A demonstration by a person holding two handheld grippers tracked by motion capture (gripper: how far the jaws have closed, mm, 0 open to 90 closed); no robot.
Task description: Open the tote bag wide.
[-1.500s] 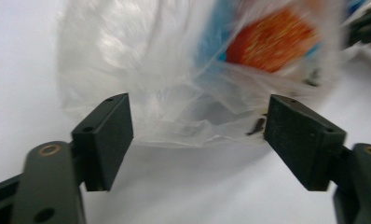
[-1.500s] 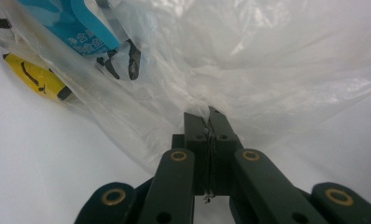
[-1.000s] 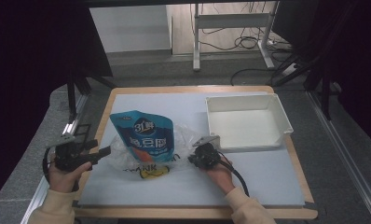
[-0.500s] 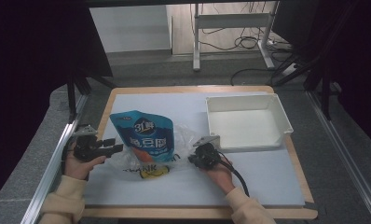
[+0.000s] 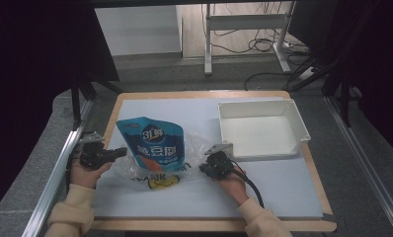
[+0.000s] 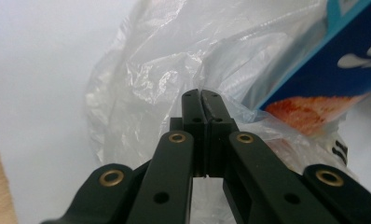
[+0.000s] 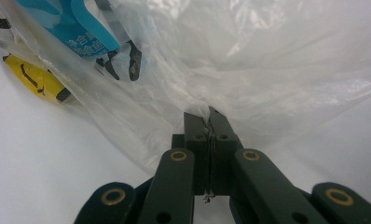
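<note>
Pinching the clear plastic bag (image 5: 157,165) from both sides, the two grippers sit low over the white table mat (image 5: 283,187). With the bag as the landmark: the left gripper (image 5: 119,152) is at its left edge, held in the person's left hand (image 5: 88,168), and its jaws have just been closing; in the left gripper view they now stand pressed together on a fold of the thin film (image 6: 146,79), with the plastic caught between the tips of that gripper (image 6: 202,95). Inside the bag, standing up out of its open top, is a blue pouch (image 5: 154,145) with white lettering, and a yellow smiley print (image 5: 161,182) shows on the bag's near side. At the bag's right edge the right gripper (image 5: 204,167), in the person's right hand (image 5: 232,182), has its jaws clamped tight on the film too; in the right gripper view a wrinkle of plastic (image 7: 267,70) is nipped between the tips (image 7: 208,116). Beyond the bag to the right, well apart from it, a white tray (image 5: 263,129) rests on the mat.
</note>
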